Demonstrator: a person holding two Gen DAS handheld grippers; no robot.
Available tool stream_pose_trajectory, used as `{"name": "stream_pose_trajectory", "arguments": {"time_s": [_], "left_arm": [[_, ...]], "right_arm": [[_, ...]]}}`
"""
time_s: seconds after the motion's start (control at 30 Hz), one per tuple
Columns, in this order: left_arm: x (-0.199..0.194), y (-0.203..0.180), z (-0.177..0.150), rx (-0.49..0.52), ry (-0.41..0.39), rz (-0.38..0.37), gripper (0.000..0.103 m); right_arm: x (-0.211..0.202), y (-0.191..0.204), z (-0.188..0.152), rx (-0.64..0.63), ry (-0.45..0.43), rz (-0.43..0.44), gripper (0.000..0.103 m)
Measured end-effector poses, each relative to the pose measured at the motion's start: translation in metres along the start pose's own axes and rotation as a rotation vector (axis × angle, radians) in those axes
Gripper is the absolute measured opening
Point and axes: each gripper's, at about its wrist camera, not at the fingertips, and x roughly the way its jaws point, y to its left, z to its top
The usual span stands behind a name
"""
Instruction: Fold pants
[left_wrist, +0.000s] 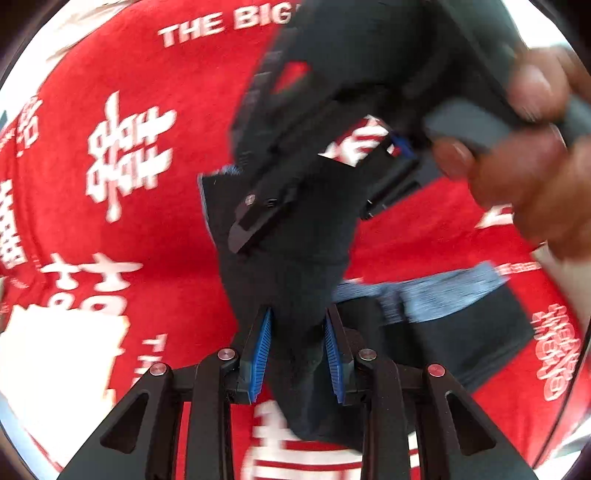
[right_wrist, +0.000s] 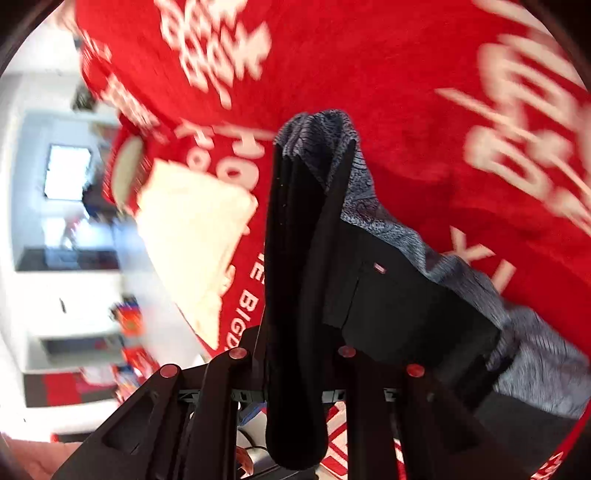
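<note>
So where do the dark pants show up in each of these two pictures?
Left wrist view: the pants hang down the middle, pinched in the left gripper, with the right gripper gripping them higher up.
Right wrist view: the pants run from the centre to the lower right, clamped in the right gripper.
Shared landmark: the red cloth with white lettering underneath.

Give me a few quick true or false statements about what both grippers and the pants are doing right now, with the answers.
1. The left gripper is clamped on the dark pants. True.
2. The right gripper is open and holds nothing. False: it is shut on the pants.
3. The cloth underneath is blue. False: it is red with white lettering.
4. The pants have a grey patterned waistband. True.
</note>
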Motion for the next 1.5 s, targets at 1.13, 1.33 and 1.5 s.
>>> {"name": "stream_pose_trajectory", "arguments": {"time_s": [1.13, 1.33, 1.5], "left_arm": [[0.057, -0.209, -0.037, 0.134, 0.343, -0.350, 0.069], [0.044, -0.157, -0.025, 0.074, 0.322, -0.253, 0.070], [0.068, -0.094, -0.026, -0.074, 0.386, -0.081, 0.070]], "right_arm": [[-0.105, -0.287, -0.240, 0.504, -0.393, 0.021, 0.030], [-0.118, -0.278, -0.251, 0.485, -0.381, -0.079, 0.035], [-0.122, -0.264, -0.255, 0.494, -0.365, -0.320, 0.047]]}}
